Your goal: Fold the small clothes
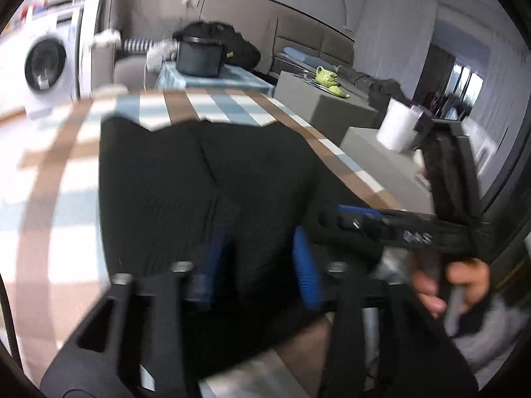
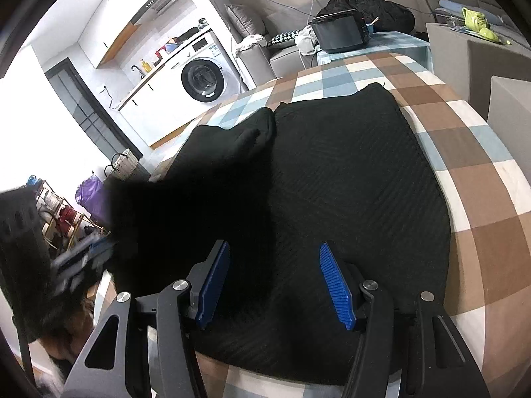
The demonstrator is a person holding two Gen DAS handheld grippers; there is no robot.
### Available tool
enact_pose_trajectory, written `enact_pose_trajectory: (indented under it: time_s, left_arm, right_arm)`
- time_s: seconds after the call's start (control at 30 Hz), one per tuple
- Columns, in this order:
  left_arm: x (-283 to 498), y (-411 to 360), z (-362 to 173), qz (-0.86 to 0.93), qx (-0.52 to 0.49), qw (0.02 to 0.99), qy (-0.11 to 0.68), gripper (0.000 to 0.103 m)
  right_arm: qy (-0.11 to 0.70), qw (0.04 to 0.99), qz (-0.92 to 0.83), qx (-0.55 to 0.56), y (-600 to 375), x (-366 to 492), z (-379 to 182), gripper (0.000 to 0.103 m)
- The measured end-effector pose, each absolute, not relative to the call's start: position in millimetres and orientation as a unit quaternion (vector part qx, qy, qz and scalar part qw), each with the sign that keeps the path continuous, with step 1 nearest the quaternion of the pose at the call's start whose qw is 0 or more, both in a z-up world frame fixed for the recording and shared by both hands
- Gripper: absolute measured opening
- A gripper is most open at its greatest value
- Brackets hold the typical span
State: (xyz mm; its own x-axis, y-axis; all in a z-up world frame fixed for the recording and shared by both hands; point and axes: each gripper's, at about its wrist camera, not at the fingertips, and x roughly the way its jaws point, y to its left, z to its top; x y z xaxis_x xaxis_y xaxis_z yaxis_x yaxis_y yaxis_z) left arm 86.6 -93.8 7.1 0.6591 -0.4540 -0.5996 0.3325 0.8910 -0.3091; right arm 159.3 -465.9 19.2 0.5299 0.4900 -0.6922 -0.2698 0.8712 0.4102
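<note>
Blue-padded jaws of the right gripper (image 2: 275,282) stand spread, pinching nothing, just above the near edge of the black garment (image 2: 332,172); it lies flat on the checked table (image 2: 481,179); the left gripper (image 1: 262,265) is blurred, its jaws also spread over the cloth; its left part is lifted and smeared in the right view.

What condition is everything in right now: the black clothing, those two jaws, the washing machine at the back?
Black garment: spread on the checked cloth, left part lifted and blurred.
Right gripper: jaws open, over the garment's near edge, holding nothing.
Left gripper: jaws apart over the garment, blurred; grip unclear.
Washing machine: door closed.
Black appliance: lid closed.
</note>
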Motion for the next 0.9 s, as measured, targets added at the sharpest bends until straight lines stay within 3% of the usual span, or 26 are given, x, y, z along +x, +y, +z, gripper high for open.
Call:
enact_pose_trajectory:
  time_s: [0.07,0.37,0.57,0.63,0.8,0.9]
  left_arm:
    - [72.4,-77.3,6.5,-0.206,-0.117,0.911,0.339,0.064]
    - [69.7,24.7,-5.3,-0.088,-0.17,0.924,0.332,0.066]
    - [83.6,54.5,-21.9,-0.063,-0.197,0.912,0.355,0.066]
    - [85.6,57.5,-25.1,-0.056,-0.196,0.911,0.359,0.066]
    - [85.9,57.0,-24.6,-0.055,-0.19,0.914,0.355,0.066]
    - [87.8,49.0,-26.8,-0.059,-0.187,0.912,0.361,0.066]
  right_arm:
    - [0.433,0.863,0.225,0.133,-465.3,162.0,20.7,0.058]
    - [0.469,0.823,0.27,0.171,-432.7,196.9,7.7,0.058]
    - [0.482,0.813,0.278,0.168,-398.7,226.2,-4.8,0.03]
    - [0.488,0.813,0.271,0.165,-392.4,233.0,-9.0,0.009]
    - [0.415,0.852,0.283,0.144,-398.7,202.8,27.3,0.005]
    - [0.421,0.851,0.27,0.157,-415.7,188.6,29.1,0.005]
